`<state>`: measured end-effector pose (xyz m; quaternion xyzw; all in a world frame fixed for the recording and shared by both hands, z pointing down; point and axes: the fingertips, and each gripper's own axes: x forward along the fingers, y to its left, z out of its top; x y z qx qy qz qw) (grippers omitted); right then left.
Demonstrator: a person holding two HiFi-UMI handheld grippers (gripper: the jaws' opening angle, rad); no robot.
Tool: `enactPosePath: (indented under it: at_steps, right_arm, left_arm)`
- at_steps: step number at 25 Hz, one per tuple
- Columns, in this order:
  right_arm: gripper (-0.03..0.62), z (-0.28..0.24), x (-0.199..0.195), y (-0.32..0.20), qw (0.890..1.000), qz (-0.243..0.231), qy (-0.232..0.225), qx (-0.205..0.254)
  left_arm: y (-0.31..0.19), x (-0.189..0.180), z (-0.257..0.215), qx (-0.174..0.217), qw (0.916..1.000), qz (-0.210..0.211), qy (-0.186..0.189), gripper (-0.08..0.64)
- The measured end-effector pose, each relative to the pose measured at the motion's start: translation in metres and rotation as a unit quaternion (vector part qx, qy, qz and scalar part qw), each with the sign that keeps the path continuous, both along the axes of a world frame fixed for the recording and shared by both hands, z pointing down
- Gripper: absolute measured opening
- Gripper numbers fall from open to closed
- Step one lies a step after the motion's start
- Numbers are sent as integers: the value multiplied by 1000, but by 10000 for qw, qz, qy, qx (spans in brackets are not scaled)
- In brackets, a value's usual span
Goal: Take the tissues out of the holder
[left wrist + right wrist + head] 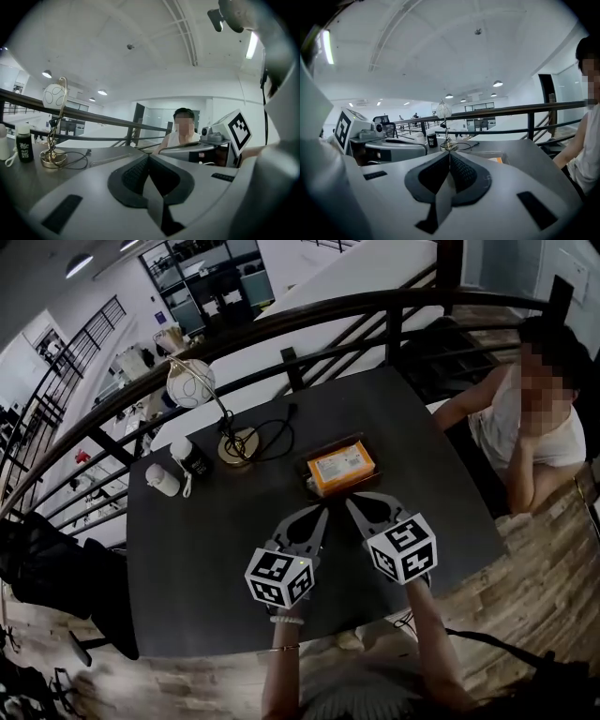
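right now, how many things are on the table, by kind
small containers: 2, the black bottle and the white container
lamp: 1
tissue pack: 1
holder: 1
total: 5

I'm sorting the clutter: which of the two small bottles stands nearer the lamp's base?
The black bottle with the white cap, next to the lamp base. The all-white bottle stands farther out, on the black one's left in the head view.
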<state>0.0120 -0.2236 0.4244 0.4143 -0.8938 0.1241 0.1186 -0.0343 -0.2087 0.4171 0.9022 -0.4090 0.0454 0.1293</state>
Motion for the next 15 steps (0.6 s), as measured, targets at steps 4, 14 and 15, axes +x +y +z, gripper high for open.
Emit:
enactPosePath:
  at_steps: [4,14,15]
  right_arm:
    - [13,9,6,-2,9994,-269,49,-212]
    - [14,37,-18,-10,9945,-870,-128,-576]
    - [15,36,-21,-11,9935,-957,-160,-591]
  left_arm:
    - [1,2,7,-97,9993,-355,40,8]
    - [-8,-8,33,-381,9967,-701,-153,8]
    - [-11,-10,35,-387,9967,-692,-189,8]
